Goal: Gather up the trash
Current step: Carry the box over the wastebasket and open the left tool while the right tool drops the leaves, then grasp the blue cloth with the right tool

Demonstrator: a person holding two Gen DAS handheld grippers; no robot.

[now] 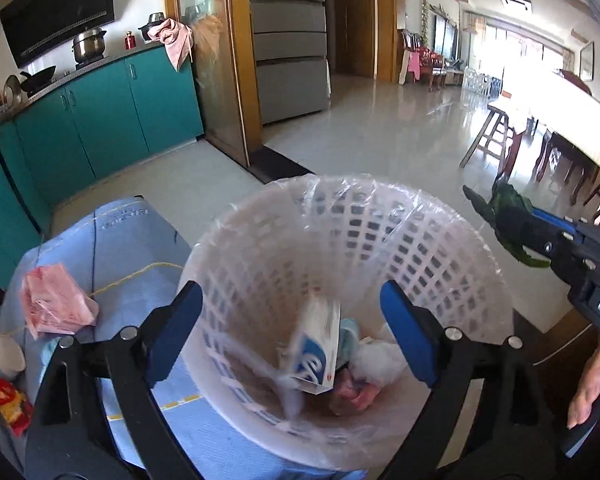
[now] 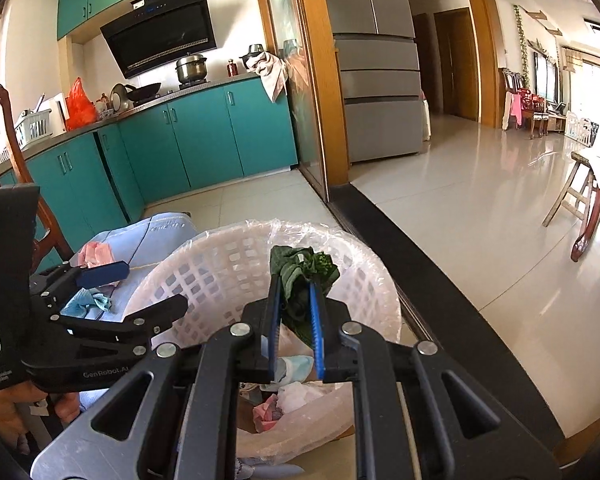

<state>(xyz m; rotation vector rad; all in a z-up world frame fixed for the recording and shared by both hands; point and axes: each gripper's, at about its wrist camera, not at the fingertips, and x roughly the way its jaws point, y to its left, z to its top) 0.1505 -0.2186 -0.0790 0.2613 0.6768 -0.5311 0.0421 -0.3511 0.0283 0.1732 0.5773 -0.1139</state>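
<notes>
Hanging over the basket [image 1: 340, 208], left tool [image 1: 292, 328] spread, carton [image 1: 316, 356] falling below; right tool [image 2: 294, 300] clamps greens [image 2: 300, 268].

Below and ahead of our left gripper [image 1: 292, 332] sits the waste basket [image 1: 440, 248], with a carton [image 1: 316, 356] and crumpled scraps [image 1: 376, 360] in it. Left of that gripper a cushion [image 1: 140, 248] bears a crumpled bag [image 1: 56, 306]. Our right gripper [image 2: 294, 322] hangs over the basket's near rim with a leafy scrap [image 2: 300, 276] between its fingers. Cabinets [image 2: 204, 132] stand beyond, the fridge [image 2: 380, 80] to their right.
</notes>
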